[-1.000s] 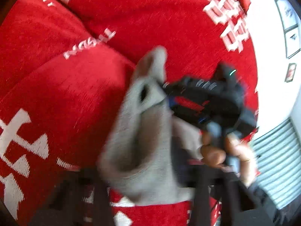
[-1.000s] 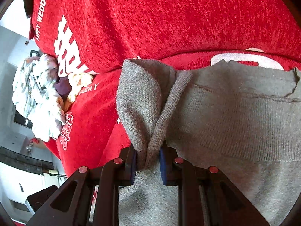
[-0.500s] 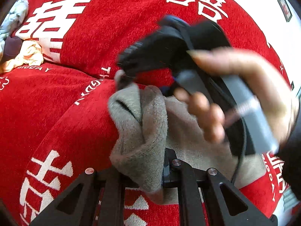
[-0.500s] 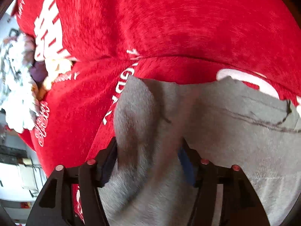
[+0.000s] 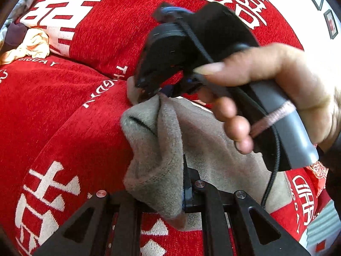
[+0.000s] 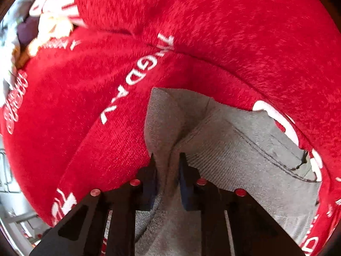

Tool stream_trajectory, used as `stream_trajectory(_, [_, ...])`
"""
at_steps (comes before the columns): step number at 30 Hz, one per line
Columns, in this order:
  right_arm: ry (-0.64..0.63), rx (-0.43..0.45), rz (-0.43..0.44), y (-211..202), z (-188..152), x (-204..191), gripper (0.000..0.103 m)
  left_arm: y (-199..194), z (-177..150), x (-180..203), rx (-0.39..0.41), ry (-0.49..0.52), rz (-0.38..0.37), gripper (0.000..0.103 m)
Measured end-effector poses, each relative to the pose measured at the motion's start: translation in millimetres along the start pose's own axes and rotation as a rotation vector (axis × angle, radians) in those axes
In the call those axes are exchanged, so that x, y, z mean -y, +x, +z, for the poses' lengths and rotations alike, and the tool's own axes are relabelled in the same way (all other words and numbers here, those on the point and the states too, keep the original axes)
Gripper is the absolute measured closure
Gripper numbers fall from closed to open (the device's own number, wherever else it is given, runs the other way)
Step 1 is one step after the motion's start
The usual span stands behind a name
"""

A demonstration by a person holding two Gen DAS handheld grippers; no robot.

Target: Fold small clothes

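A small grey knit garment (image 5: 215, 149) lies on the red sofa seat. My left gripper (image 5: 166, 183) is shut on a bunched fold of the garment at its near left edge. The right gripper, black and held in a hand, shows in the left wrist view (image 5: 162, 91) with its tips on the garment's far left corner. In the right wrist view the garment (image 6: 245, 155) lies flat to the right, and my right gripper (image 6: 167, 166) is shut on a raised ridge of the cloth, pinched between the blue pads.
The sofa has a red cover (image 5: 64, 128) with white lettering; its back cushion (image 6: 213, 21) rises just behind the garment. A pile of other clothes (image 5: 25, 42) lies at the far left, also seen in the right wrist view (image 6: 32, 27).
The right gripper opened over the garment half a second ago and has closed again on a ridge of cloth. The left gripper has kept its hold and moved little since then.
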State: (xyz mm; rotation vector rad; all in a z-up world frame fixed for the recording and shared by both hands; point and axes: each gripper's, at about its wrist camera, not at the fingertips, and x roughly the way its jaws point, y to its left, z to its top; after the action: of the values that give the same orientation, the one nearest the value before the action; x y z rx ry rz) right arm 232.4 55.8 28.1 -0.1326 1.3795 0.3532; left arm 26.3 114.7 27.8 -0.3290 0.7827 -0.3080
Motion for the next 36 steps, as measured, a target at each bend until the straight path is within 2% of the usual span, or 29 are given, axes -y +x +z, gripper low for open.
stream_trajectory(5, [0.08, 0.084, 0.11, -25, -13, 28, 0.086, 1, 2, 0, -0.02, -0.017, -0.009, 0.089])
stream_trajectory(9, [0.13, 0.114, 0.159, -40, -15, 38, 0.086, 3, 4, 5, -0.063, -0.025, 0.036, 0.089])
stream_trajectory(17, [0.154, 0.166, 0.23, -65, -31, 58, 0.086, 4, 6, 19, -0.143, -0.021, 0.125, 0.089])
stream_trajectory(24, [0.178, 0.218, 0.298, -87, -47, 85, 0.086, -3, 11, 54, -0.147, 0.043, 0.179, 0.089])
stream_trajectory(36, [0.175, 0.282, 0.391, -120, -70, 134, 0.086, -5, 23, 113, -0.16, 0.122, 0.184, 0.089])
